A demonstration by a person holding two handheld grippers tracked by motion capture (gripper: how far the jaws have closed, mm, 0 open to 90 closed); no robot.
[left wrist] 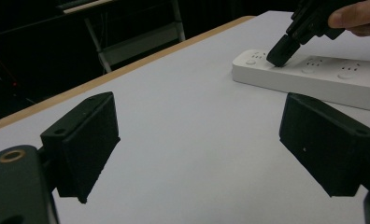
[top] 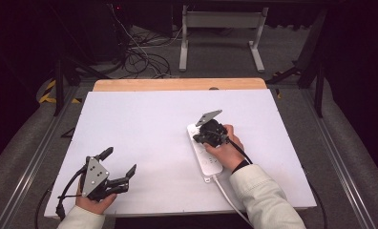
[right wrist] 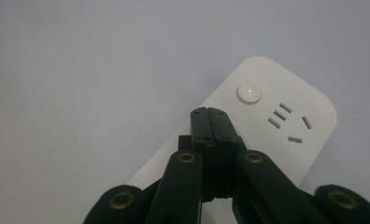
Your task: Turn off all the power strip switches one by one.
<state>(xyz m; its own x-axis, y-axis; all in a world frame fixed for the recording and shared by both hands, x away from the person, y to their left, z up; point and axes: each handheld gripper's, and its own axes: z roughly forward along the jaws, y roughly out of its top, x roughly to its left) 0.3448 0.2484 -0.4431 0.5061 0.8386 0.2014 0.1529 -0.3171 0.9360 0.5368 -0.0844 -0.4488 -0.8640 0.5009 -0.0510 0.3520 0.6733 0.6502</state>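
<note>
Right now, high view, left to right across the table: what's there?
Left gripper, jaws spread wide, held at the near left edge → bare white table → white power strip with the right gripper, jaws closed, over its far end, held by the right hand.

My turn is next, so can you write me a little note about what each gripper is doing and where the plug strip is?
Left gripper: open, holding nothing, near the table's front left corner.
Right gripper: jaws shut together, nothing between them, tips over the white power strip close to its round button.
Power strip: flat on the table's right half, cord running off the front edge.
Done: can't tell whether the button is pressed.
Left: probably press it.
</note>
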